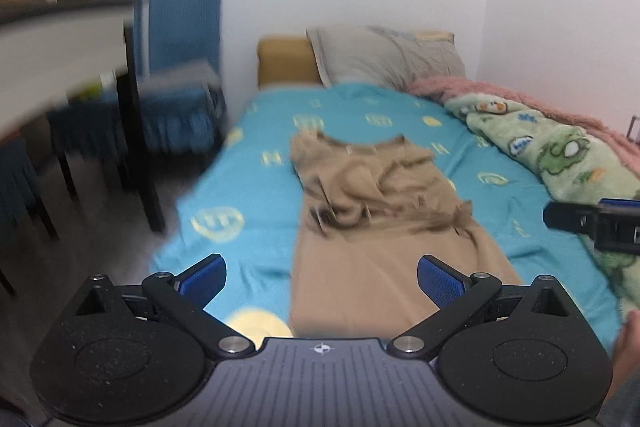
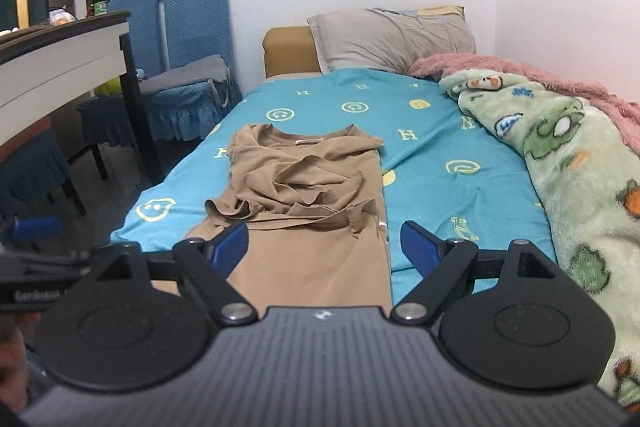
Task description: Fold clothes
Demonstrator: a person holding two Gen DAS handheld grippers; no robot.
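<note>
The left gripper [image 1: 322, 281] and the right gripper [image 2: 325, 247] both stand with jaws apart and hold nothing, above the near end of the brown T-shirt [image 2: 308, 187]. The shirt lies lengthwise on the turquoise bedsheet [image 2: 440, 147], sleeves folded in and bunched at the middle. The side folds seem done; next, I think, both grippers must take the near hem and carry it toward the far collar.

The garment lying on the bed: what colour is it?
Plain tan-brown garment, no print; clearest in the right wrist view.
</note>
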